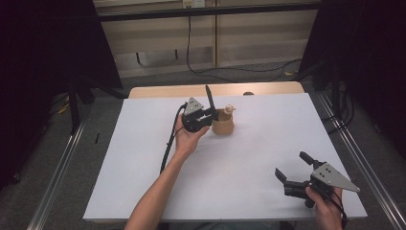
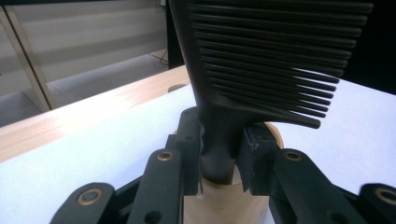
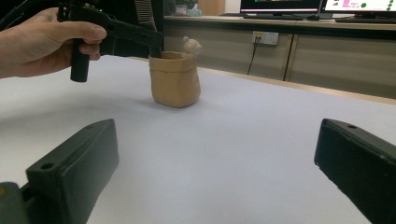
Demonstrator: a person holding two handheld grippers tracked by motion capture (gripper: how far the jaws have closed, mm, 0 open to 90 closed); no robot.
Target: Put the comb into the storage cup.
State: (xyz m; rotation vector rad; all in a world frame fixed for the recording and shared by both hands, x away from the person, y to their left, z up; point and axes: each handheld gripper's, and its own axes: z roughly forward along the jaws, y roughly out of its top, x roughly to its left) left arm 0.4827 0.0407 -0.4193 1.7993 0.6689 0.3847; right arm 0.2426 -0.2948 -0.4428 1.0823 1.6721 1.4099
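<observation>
A black comb (image 1: 209,97) stands upright with its teeth up, and my left gripper (image 1: 208,115) is shut on its handle. In the left gripper view the two jaws clamp the comb's handle (image 2: 218,154) just above the mouth of a tan pot (image 2: 224,203). The tan pot (image 1: 223,124) sits at the table's middle back, with a small pale figure (image 1: 230,109) on its rim. My right gripper (image 1: 292,166) rests near the front right of the table, open with nothing between its jaws. From the right gripper (image 3: 218,136) the pot (image 3: 175,80) stands ahead, the left gripper (image 3: 116,29) at its rim.
A white sheet (image 1: 249,163) covers the wooden table (image 1: 158,91). Metal rails (image 1: 57,167) run along both sides of the table. A black cable (image 1: 168,143) trails from the left gripper toward the front. Cabinets (image 1: 201,33) stand behind.
</observation>
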